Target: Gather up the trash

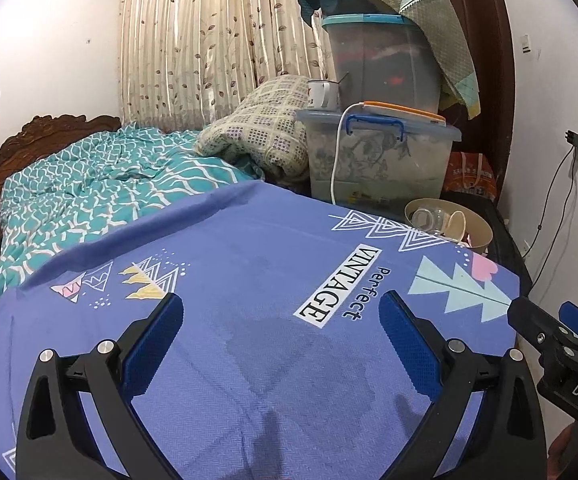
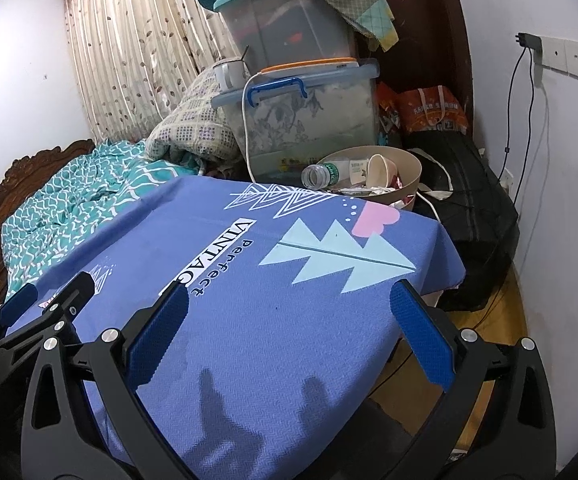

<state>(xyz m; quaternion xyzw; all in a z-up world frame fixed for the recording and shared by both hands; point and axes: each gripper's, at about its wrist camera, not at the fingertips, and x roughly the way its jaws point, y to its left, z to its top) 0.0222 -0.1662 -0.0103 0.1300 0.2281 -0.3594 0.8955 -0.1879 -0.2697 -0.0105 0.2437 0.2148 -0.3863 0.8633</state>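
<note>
A beige round bin (image 2: 411,174) stands at the far right corner of the table, past the blue printed cloth (image 2: 289,320). It holds a clear plastic bottle (image 2: 323,174), a paper cup (image 2: 381,172) and crumpled wrappers. The bin also shows in the left wrist view (image 1: 479,236). My left gripper (image 1: 281,320) is open and empty above the near cloth. My right gripper (image 2: 289,308) is open and empty above the cloth's near right part. Each gripper shows at the edge of the other's view, the right one in the left view (image 1: 549,324), the left one in the right view (image 2: 49,300).
Stacked clear storage boxes (image 2: 305,116) with a mug (image 2: 229,72) and a white cable stand behind the table. A bed with a teal quilt (image 1: 101,184) lies to the left. A black bag (image 2: 473,216) and wall cables are on the right, over wooden floor (image 2: 501,320).
</note>
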